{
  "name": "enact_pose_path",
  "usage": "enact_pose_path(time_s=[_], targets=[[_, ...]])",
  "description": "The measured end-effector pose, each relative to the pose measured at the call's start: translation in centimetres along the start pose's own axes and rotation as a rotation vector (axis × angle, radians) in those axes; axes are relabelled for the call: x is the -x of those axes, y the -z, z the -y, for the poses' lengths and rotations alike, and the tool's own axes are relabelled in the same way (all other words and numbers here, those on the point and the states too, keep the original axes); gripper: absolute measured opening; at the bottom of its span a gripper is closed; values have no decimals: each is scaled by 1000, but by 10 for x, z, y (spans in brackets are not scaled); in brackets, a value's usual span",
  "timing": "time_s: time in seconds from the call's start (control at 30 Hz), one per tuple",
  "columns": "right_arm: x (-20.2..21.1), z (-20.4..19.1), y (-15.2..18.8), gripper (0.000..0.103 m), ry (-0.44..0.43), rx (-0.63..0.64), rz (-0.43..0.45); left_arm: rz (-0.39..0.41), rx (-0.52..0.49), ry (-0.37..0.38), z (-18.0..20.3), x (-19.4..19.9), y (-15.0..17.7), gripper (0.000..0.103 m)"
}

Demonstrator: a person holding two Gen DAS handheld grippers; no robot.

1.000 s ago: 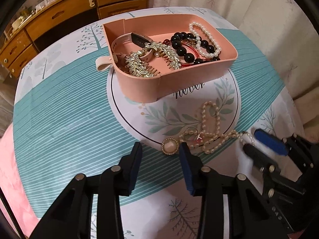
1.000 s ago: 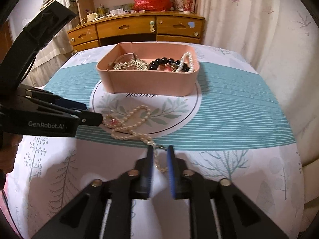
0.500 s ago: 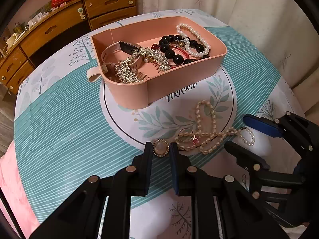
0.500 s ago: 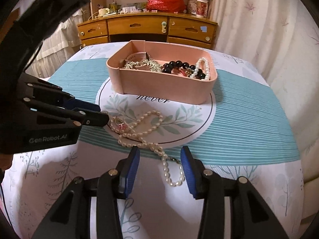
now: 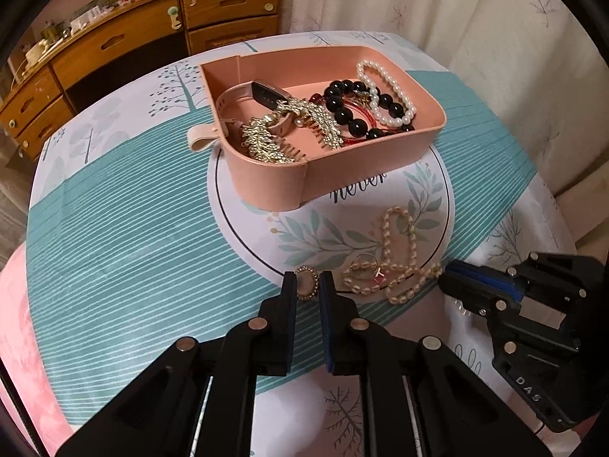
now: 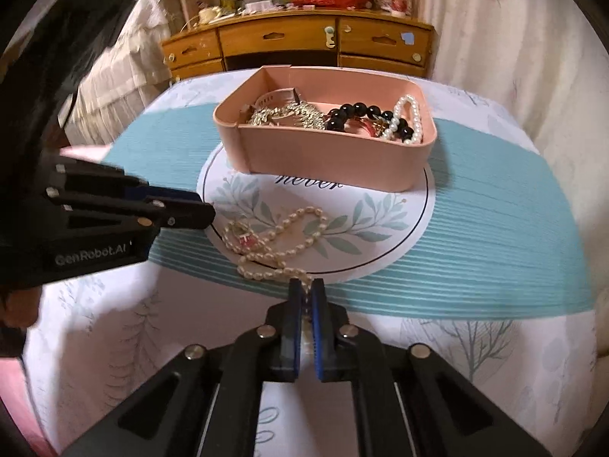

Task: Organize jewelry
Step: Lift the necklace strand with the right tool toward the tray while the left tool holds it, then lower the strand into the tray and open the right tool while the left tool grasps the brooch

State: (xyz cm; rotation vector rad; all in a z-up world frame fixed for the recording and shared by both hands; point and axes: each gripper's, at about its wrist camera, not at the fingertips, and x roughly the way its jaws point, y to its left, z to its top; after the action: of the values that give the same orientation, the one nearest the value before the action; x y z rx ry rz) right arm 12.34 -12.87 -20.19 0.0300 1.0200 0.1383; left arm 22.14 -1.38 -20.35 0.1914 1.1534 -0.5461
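Behind the surface [image 5: 125, 236] with its teal-striped cloth stand a wooden dresser [image 5: 114, 42] and pale curtains. Half a second ago our right hand-held gripper [image 6: 306, 289] was spread wide over the tail of the pearl necklace [image 6: 281, 236]; now its fingers are pressed together on the strand near its end, with beads showing between the blue pads. Our left hand-held gripper [image 5: 307, 285] has also narrowed: its fingers now sit tight on either side of the oval gem ring [image 5: 305, 281], apparently pinching it, though contact on both sides is hard to confirm.

Just beside the ring, a thin ring with a red stone [image 5: 367, 268] lies tangled among the necklace's loops, on the cloth's round printed medallion. Beyond stands the pink tray [image 5: 274, 186], already holding a gold leaf hair comb [image 5: 266, 144], a fitness band [image 5: 266, 95], a black bead bracelet [image 5: 346, 110] and a white pearl bracelet [image 5: 384, 91].

We judge both grasps are now set, so the lift toward the tray can follow. The necklace may drag the thin ring along.
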Motion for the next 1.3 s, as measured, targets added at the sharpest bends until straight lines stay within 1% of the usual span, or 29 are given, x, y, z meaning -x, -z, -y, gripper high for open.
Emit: enact_pose_path(time_s=[0.17,0.27,0.47,0.6,0.7,0.77,0.87,0.97,1.0,1.03,1.1,1.2,1.3], targets=[[9,5,0,4,-56,-83,12,4,24,-4,-7,3,3,6],[18,6,-4,4,-96,-117,36,9,50,8,-12,8,5,5],[48,7,-21,4,-140,-163,106,11,84,38,-20,16,7,3],[70,8,-36,4,-150,-171,174,35,82,52,-23,26,8,3],[88,8,-46,4,-138,-166,214,28,54,35,-21,25,8,4],[100,10,-53,4,-136,-166,245,2,35,24,-19,19,10,8],[112,13,-61,4,-115,-160,274,-21,45,43,-18,12,12,19],[119,16,-66,4,-92,-157,299,-24,61,50,-17,7,10,34],[121,19,-68,4,-84,-162,307,-23,67,51,-18,6,9,42],[122,20,-69,4,-80,-166,310,-21,71,56,-18,5,8,44],[124,24,-70,4,-73,-176,317,-19,74,59,-17,2,6,44],[124,30,-73,4,-65,-183,321,-34,74,37,-15,-3,5,44],[126,35,-77,4,-63,-182,329,-20,63,11,-11,-4,4,42]])
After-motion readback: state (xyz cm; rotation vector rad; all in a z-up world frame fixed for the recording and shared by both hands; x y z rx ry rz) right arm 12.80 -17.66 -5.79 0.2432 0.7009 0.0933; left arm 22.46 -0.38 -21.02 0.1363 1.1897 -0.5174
